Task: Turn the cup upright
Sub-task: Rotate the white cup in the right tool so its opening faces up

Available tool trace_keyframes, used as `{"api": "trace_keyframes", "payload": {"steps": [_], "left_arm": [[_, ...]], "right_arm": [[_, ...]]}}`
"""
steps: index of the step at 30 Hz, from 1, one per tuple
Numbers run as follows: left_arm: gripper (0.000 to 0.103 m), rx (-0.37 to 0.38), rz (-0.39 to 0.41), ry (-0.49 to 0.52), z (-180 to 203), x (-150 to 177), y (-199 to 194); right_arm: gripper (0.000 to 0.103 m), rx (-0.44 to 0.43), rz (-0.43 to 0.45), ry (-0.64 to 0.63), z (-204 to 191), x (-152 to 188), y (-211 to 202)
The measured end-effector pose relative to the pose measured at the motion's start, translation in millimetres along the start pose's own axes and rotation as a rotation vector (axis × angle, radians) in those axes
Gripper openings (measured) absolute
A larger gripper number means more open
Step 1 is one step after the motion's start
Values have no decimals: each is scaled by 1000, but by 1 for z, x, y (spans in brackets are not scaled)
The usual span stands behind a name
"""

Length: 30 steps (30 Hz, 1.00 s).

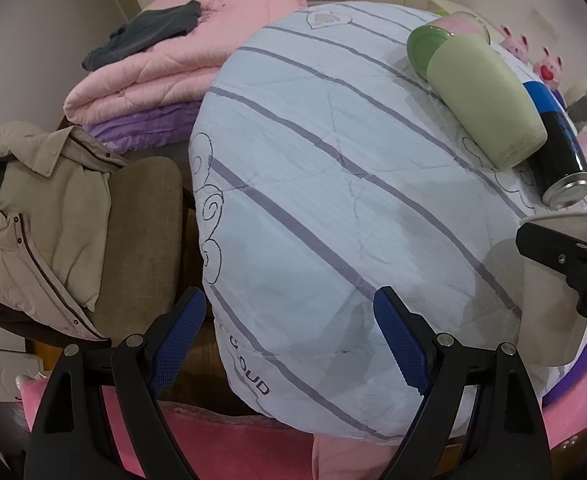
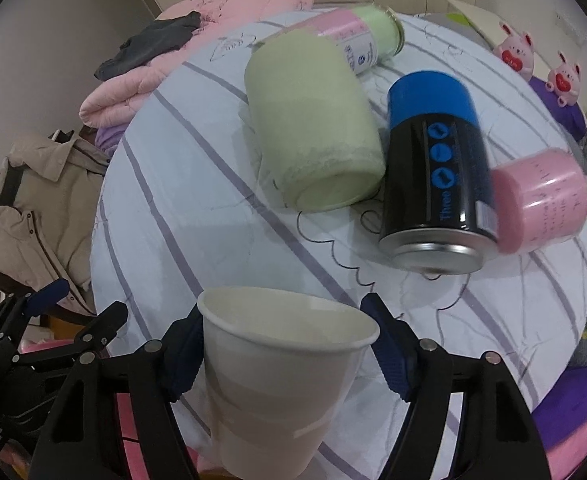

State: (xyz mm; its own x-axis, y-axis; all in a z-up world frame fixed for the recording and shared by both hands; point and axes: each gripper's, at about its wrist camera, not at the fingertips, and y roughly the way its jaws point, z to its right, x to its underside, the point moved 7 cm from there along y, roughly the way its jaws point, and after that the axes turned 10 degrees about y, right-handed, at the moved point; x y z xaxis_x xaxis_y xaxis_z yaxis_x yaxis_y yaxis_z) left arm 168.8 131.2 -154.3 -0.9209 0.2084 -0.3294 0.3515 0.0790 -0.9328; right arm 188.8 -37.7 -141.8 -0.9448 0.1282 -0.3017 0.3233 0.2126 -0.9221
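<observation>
Right tool (image 2: pixel 287 344) grips the paper cup (image 2: pixel 285 376) upright, mouth up; left tool (image 1: pixel 289 336) wide.

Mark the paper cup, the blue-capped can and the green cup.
paper cup (image 2: pixel 281 368), right wrist view, side wall.
blue-capped can (image 2: pixel 441 168), right wrist view, black body.
green cup (image 2: pixel 313 120), right wrist view, side wall.

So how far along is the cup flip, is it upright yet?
Mostly done: the paper cup sits mouth-up between the fingers of the right hand-held gripper, so the flip itself looks finished. It is not clear whether its base rests on the striped quilt yet. Left to do: set it down if needed, then open and pull away. The left hand-held gripper is open and empty.
</observation>
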Motion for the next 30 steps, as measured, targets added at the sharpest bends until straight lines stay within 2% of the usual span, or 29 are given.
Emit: {"api": "trace_keyframes", "payload": {"steps": [9,13,17,19,21,30], "left_arm": [[88,-4,3,23,14,1,-6],[88,0,11,20,16,1,-10],[89,-9,16,21,19,1,-12],[89,-12,17,20,20,2,-13],[89,-11,22,19,21,3,-14],[89,-30,22,5,24,10,-19]], "right_arm": [[74,6,69,5,9,-4,-19],[74,12,169,-16,8,-10,-35],[74,-7,274,-92,-4,-11,-50],[74,20,320,-132,-7,-11,-50],[74,49,313,-153,-7,-8,-44],[74,16,285,-142,3,7,-40]]}}
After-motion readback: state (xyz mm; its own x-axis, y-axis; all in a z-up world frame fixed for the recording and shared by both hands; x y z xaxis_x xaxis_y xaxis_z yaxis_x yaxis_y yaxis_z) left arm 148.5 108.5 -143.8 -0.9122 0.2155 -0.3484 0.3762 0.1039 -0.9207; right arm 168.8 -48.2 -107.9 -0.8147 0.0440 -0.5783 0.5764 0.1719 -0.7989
